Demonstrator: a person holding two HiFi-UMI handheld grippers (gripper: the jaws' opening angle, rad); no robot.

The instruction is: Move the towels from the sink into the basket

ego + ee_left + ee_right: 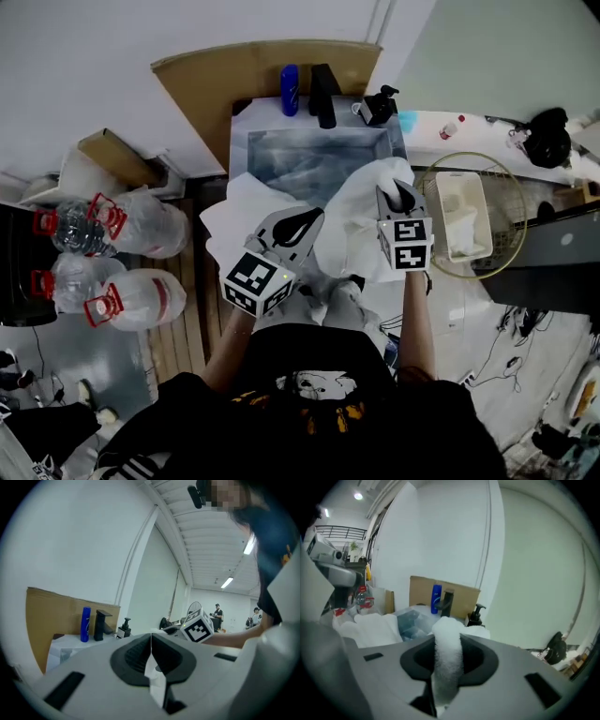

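My left gripper (298,225) is shut on a thin edge of a white towel (236,217) that hangs over the sink's left front rim. In the left gripper view that cloth (157,677) is pinched between the closed jaws of the left gripper (151,641). The right gripper (401,199) is shut on a second white towel (356,220), which is lifted above the sink's (319,155) right front corner. A thick fold of that towel (448,660) fills the right gripper's (447,644) jaws. The round wire basket (502,192) stands to the right of the sink.
A blue bottle (290,90), a black faucet (323,96) and a pump dispenser (378,105) line the sink's back edge, with cardboard (216,80) behind. A white container (459,214) lies in the basket. Water jugs (122,258) crowd the floor at left. A black bag (548,136) sits far right.
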